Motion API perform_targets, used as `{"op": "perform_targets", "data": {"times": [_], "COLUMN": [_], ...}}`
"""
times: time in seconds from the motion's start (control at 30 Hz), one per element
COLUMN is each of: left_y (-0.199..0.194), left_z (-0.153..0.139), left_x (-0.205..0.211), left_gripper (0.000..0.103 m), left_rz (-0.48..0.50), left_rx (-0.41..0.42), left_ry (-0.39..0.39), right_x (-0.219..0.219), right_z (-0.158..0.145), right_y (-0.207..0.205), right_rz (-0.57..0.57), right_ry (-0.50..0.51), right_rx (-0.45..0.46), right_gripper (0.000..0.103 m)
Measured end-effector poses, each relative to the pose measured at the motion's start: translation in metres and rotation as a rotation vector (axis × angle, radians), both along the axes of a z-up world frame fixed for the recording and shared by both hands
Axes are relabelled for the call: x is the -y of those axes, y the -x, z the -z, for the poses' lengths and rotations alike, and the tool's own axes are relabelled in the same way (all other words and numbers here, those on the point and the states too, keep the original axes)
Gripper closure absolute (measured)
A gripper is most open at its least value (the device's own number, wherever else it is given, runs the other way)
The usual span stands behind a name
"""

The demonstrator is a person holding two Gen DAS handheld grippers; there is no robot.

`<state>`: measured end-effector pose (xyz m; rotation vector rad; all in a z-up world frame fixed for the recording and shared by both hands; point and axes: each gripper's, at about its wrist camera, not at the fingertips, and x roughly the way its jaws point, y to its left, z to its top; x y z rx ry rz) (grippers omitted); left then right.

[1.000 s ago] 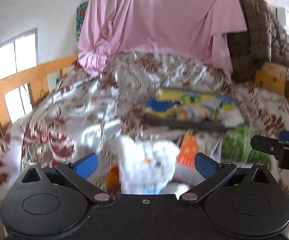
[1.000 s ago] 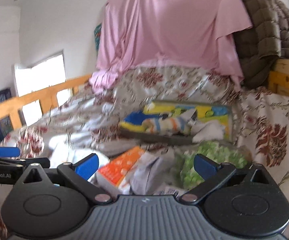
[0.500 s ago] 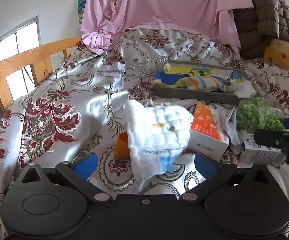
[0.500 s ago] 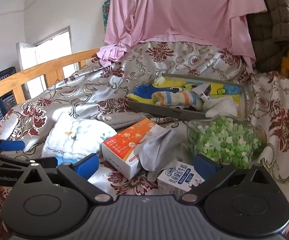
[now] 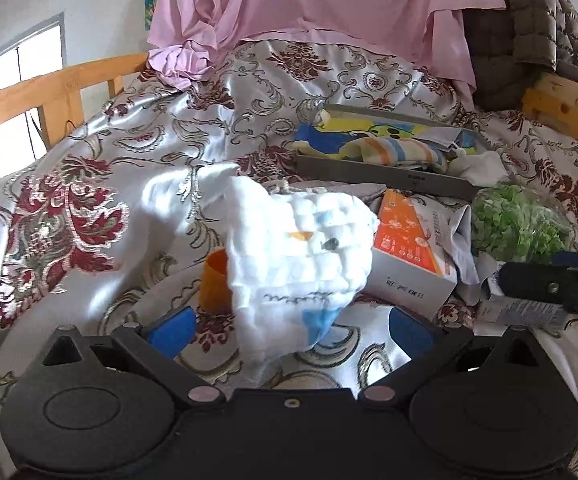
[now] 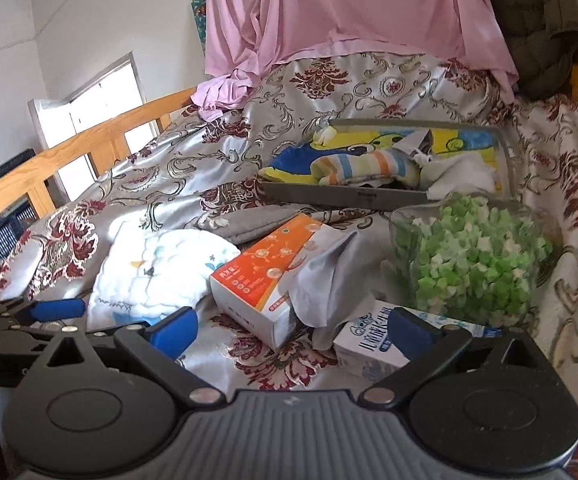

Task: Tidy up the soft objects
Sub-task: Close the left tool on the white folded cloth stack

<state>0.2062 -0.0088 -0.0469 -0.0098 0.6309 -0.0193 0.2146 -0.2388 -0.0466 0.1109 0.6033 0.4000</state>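
A white quilted cloth [image 5: 301, 256] with small prints lies bunched on the floral bedspread, partly over an orange cup [image 5: 215, 280]. It also shows in the right wrist view [image 6: 157, 268]. My left gripper [image 5: 289, 330] is open, its blue pads on either side of the cloth's near end, not touching. My right gripper [image 6: 293, 330] is open and empty above the bedspread, in front of an orange tissue box [image 6: 265, 276]. A grey tray [image 6: 345, 196] further back holds a yellow-blue towel and a striped cloth [image 6: 369, 168]. A grey cloth [image 6: 325, 268] lies against the box.
A clear bowl of green paper stars [image 6: 473, 260] and a small milk carton [image 6: 373, 348] sit at the right. A wooden bed rail [image 6: 69, 152] runs along the left. A pink sheet [image 6: 349, 12] hangs at the back, next to a dark quilted blanket [image 5: 529, 32].
Both grippers have tilted down and come closer to the bed. The white cloth now sits between my left gripper's open fingers. Both stay open.
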Motion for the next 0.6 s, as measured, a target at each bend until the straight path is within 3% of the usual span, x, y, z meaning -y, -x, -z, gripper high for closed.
{"op": "perform_targets", "data": {"times": [0.17,0.4,0.6], "left_y": [-0.003,0.004,0.003], "left_z": [-0.004,-0.004,0.004], "left_x": [0.004,0.014,0.015], "left_gripper": [0.002,0.011,0.016], "left_rz": [0.023,0.068,0.105], "left_rx": [0.026,0.1,0.119], "left_ry": [0.042,0.048,0.032], "right_x": [0.0,-0.002,0.01], "right_z": [0.008,0.014,0.019], "right_y": [-0.016,-0.033,-0.052], "right_rz": [-0.027,-0.051,-0.025], "right_ry": [-0.07,-0.087,-0.166], "right_rx": [0.02,0.073,0.002], "right_gripper": [0.0,0.0,0.001]}}
